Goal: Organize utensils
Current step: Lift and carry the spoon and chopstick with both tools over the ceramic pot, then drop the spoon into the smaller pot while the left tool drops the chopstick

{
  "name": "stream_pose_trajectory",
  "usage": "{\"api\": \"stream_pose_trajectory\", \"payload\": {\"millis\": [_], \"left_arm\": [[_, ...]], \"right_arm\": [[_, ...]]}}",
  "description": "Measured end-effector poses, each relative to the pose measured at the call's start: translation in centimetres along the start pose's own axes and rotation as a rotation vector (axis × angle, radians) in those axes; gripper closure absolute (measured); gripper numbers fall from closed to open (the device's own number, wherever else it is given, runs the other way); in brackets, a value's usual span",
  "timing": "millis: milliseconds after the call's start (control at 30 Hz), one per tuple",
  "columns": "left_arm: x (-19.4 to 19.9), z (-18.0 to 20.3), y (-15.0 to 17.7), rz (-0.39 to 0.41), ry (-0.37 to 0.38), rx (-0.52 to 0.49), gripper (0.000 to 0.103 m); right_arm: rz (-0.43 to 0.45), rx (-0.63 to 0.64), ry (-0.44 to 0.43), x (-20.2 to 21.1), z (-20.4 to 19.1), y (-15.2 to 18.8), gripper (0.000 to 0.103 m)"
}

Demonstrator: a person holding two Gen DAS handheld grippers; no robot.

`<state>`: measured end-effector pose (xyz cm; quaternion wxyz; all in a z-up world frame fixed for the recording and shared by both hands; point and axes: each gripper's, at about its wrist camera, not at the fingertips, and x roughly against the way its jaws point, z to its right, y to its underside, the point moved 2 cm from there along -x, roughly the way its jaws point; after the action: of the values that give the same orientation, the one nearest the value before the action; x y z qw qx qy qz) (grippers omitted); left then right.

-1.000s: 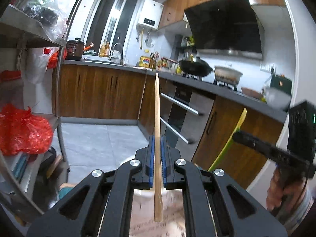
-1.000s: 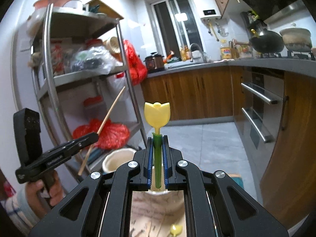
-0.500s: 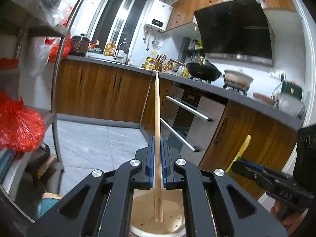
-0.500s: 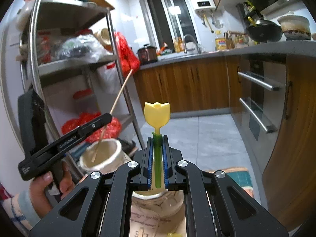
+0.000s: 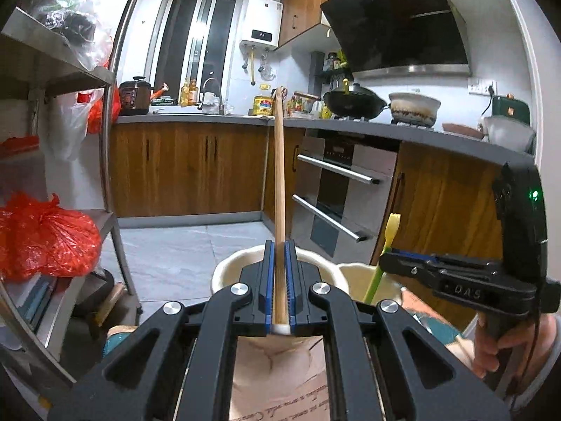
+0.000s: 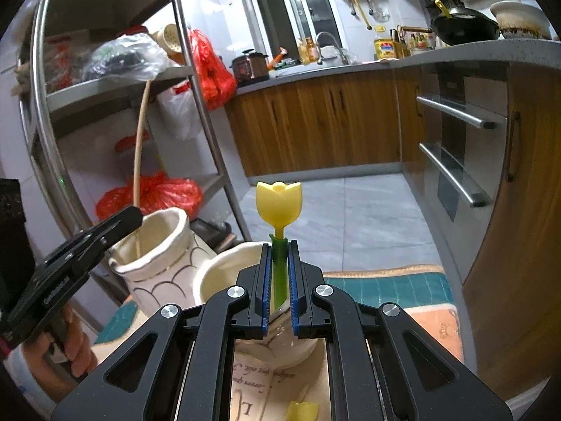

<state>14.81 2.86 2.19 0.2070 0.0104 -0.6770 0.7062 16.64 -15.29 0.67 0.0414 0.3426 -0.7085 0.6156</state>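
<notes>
2 holders (image 6: 157,263) side by side; chopstick (image 6: 140,147) in left.

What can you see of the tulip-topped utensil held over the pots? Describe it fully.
The tulip-topped utensil looks like plastic: a yellow tulip-shaped head on a thin green stem. It stands nearly upright, head up. The right hand-held gripper is shut on the stem, blue pads pressing both sides. Its lower end reaches down into the mouth of a cream pot; the tip is hidden. The left wrist view shows it leaning slightly.

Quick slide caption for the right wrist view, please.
Right gripper jaws clamp green-stemmed yellow tulip-shaped utensil above cream ceramic holder.
</notes>
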Motion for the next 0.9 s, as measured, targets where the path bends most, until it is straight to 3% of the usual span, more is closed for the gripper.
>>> {"api": "stream_pose_trajectory", "payload": {"millis": [333,400,433,500,600,633,800,900], "left_arm": [[-0.1,-0.5,-0.5,-0.021,-0.028,0.007,0.096],[0.1,-0.4,-0.6,-0.020,-0.031,0.005,0.089],[0.2,-0.3,-0.7,-0.017,-0.036,0.003,0.084],[0.6,-0.2,-0.8,-0.004,-0.044,0.002,0.062],[1.0,0.0,-1.1,0.002,-0.055,0.000,0.055],[1.1,0.0,-1.2,0.001,-0.061,0.000,0.052],[2.5,0.0,-1.6,0.024,-0.079,0.005,0.025],[3.7,0.0,-1.8,0.041,-0.087,0.013,0.014]], "right_arm": [[-0.022,0.007,0.018,-0.2,-0.4,0.3,0.093],[-0.022,0.005,0.022,-0.1,-0.3,0.4,0.090],[-0.022,0.001,0.023,0.0,-0.2,0.4,0.085],[-0.015,-0.002,0.030,0.2,-0.2,0.4,0.075],[-0.004,-0.012,0.032,0.7,0.0,0.4,0.061],[0.000,-0.013,0.034,0.9,0.1,0.4,0.052],[0.038,-0.027,0.035,2.2,0.3,0.1,0.023],[0.062,-0.037,0.025,3.4,0.4,0.0,0.012]]}}
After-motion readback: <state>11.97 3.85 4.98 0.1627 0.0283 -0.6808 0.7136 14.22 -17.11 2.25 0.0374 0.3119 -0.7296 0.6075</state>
